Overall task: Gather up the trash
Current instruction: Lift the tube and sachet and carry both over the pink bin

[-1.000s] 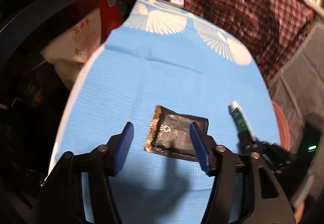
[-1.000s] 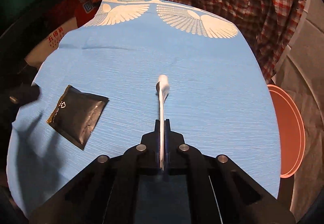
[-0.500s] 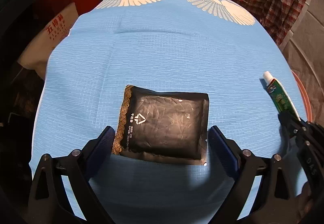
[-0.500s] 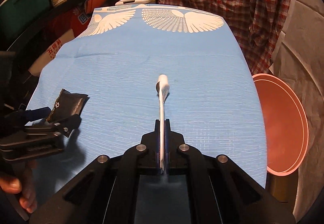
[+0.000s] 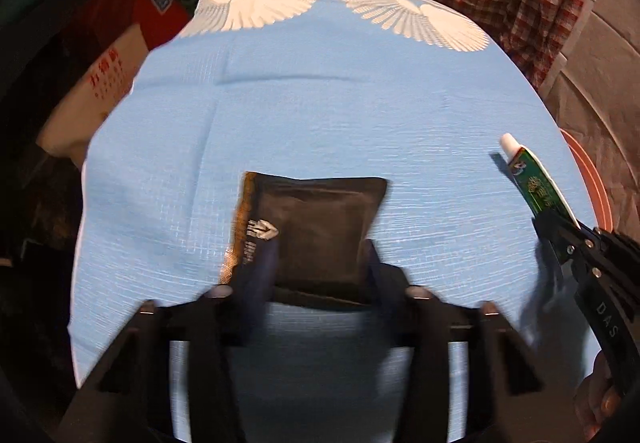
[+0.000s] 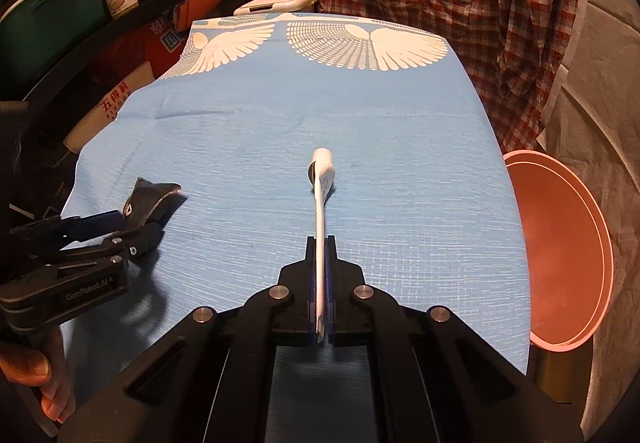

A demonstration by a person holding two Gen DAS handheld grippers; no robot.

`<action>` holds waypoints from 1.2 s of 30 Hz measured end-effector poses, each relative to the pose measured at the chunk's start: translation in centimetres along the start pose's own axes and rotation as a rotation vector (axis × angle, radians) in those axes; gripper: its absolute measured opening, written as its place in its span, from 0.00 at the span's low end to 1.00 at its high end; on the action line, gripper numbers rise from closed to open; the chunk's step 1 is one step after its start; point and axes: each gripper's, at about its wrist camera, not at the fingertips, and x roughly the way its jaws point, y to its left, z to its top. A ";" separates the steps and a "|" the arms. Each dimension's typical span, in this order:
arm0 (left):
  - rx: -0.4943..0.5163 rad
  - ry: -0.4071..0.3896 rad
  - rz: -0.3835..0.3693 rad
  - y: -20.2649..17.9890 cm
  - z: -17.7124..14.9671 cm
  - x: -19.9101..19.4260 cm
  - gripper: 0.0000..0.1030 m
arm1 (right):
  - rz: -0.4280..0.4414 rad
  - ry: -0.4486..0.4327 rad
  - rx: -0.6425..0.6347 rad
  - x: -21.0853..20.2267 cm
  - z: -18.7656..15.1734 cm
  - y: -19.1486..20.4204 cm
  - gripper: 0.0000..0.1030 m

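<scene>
**Closing on the black sachet while the tube stays pinched**

Closing its jaws, the left gripper (image 5: 320,263) has the black sachet (image 5: 316,227) between its blue fingers (image 5: 256,275); the near edge of the packet sits inside the gap, and its far end, with a gold-patterned strip along one side, sticks out ahead of the fingertips. Motion blur hides whether the pads already press on the foil. From the right wrist view the packet (image 6: 154,197) looks buckled, its far end curling up off the blue cloth (image 6: 320,115) just past the left gripper's (image 6: 132,227) tips.

The right gripper (image 6: 320,243) has its jaws drawn narrow on the flat tail of a small squeeze tube (image 6: 320,211). The tube runs straight out ahead of the jaws, edge-on, with its white cap at the far end, above the cloth. In the left wrist view the same tube (image 5: 536,183) shows a green printed label and white cap, poking out of the right gripper (image 5: 560,227), off to the right of the left jaws.

Beyond both sets of jaws the cloth carries white wing prints. A red plaid shirt (image 6: 440,3) hangs past its far end. To the right of the right jaws, off the cloth's edge, stands a salmon-pink round bin (image 6: 560,243). A person's fingers (image 6: 36,375) grip the left gripper's handle.
</scene>
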 end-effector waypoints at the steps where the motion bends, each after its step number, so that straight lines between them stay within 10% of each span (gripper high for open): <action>1: 0.005 -0.007 -0.001 -0.2 0.1 -0.2 0.35 | 0.000 -0.003 0.000 -0.1 0.0 0.1 0.04; 16: 0.014 -0.118 0.068 -1.6 1.2 -3.7 0.08 | 0.002 -0.040 0.003 -1.4 0.3 -0.3 0.04; 36: -0.059 -0.192 -0.040 -3.0 2.9 -7.2 0.07 | 0.006 -0.102 0.075 -6.1 2.9 -3.8 0.04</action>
